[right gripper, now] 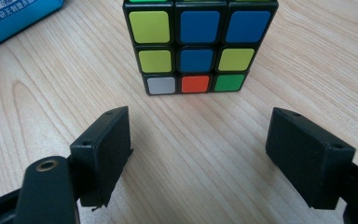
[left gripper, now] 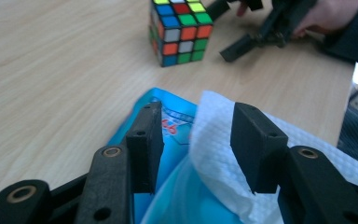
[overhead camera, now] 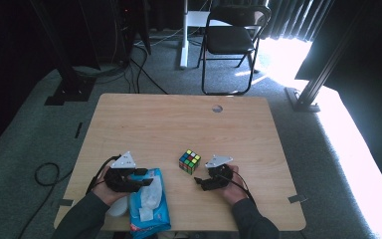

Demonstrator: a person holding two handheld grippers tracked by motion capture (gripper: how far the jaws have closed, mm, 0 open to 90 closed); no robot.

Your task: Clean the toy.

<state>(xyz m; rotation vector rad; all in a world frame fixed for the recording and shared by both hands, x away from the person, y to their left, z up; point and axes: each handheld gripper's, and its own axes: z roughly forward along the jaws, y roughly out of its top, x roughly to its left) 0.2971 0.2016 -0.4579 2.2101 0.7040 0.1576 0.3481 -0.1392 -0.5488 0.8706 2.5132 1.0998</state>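
Observation:
A scrambled Rubik's cube point(overhead camera: 190, 162) stands on the wooden table point(overhead camera: 179, 124), near the front middle. My right gripper point(overhead camera: 199, 181) rests just in front of it, open, with the cube point(right gripper: 198, 46) a short way beyond the gripper point(right gripper: 198, 149) and nothing between the jaws. A blue wet-wipe pack point(overhead camera: 149, 206) lies at the front left with a white wipe point(overhead camera: 151, 194) sticking out of it. My left gripper point(overhead camera: 146, 178) is open over the pack point(left gripper: 172, 121). Its jaws stand on either side of the wipe's point(left gripper: 214, 140) raised edge.
A black folding chair point(overhead camera: 234, 35) stands on the carpet beyond the table. A cable grommet hole point(overhead camera: 217, 108) sits near the far edge. A small white object point(overhead camera: 117, 206) lies by the left hand. A cable point(overhead camera: 47, 174) loops on the floor at the left.

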